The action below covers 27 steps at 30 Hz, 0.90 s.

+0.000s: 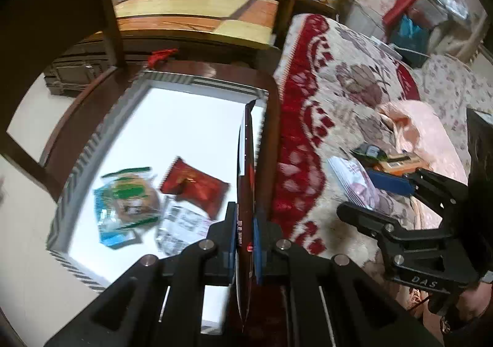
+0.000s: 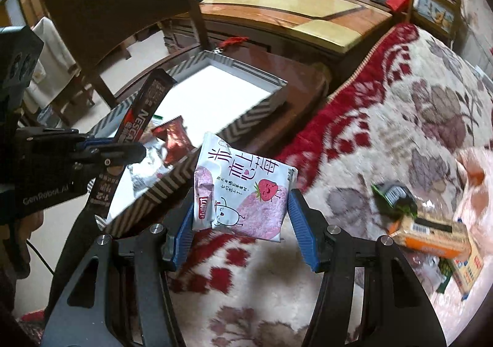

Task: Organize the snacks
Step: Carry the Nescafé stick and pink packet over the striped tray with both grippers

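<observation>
My left gripper (image 1: 245,233) is shut on a long dark Nescafe stick pack (image 1: 246,168), held edge-on over the right side of a white-floored box (image 1: 197,125); it also shows in the right wrist view (image 2: 135,128). In the box lie a red packet (image 1: 197,186), a green-and-brown cookie pack (image 1: 129,202) and a silver packet (image 1: 181,230). My right gripper (image 2: 240,223) holds a white strawberry snack packet (image 2: 243,193) between wide-set blue pads, above the blanket beside the box (image 2: 222,88).
The box rests on a dark wooden chair (image 2: 101,8). A red-and-cream floral blanket (image 2: 400,106) covers the bed at right, with orange and green snack packs (image 2: 431,233) lying on it. A wooden table (image 2: 292,11) stands behind.
</observation>
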### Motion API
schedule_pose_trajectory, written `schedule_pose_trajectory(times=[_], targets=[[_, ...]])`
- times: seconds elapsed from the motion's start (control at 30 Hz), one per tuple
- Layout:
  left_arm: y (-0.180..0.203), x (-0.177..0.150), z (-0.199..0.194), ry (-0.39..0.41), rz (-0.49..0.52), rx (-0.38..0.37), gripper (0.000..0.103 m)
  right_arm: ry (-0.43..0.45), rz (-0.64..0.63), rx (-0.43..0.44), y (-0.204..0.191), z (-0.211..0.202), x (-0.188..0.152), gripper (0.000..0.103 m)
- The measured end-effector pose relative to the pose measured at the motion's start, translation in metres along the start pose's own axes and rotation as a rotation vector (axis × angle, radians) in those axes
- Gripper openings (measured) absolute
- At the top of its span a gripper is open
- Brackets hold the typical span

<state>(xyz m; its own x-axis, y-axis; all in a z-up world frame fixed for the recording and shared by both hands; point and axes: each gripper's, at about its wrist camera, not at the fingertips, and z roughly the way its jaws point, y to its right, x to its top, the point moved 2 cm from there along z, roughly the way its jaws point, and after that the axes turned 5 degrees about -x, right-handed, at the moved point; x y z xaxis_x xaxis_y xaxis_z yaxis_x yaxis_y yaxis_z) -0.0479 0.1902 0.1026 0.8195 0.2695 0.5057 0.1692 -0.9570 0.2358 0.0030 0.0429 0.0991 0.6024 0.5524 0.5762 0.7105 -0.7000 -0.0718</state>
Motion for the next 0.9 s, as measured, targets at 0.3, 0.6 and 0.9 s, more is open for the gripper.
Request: schedule_pose_trajectory(times=[0.3, 0.6, 0.9], targets=[[-0.03, 0.001, -0.005, 0.015, -0.048, 0.035, 0.01, -0.007, -0.046, 0.024, -0.024, 0.008, 0.012, 0.057], [-0.051, 0.003, -0.004, 0.017, -0.085, 0.056, 0.01, -0.007, -0.084, 0.041, -0.042, 0.016, 0.026, 0.057], [-0.075, 0.002, 0.004, 0.007, -0.139, 0.078, 0.01, -0.019, -0.125, 0.062, -0.062, 0.029, 0.041, 0.057]])
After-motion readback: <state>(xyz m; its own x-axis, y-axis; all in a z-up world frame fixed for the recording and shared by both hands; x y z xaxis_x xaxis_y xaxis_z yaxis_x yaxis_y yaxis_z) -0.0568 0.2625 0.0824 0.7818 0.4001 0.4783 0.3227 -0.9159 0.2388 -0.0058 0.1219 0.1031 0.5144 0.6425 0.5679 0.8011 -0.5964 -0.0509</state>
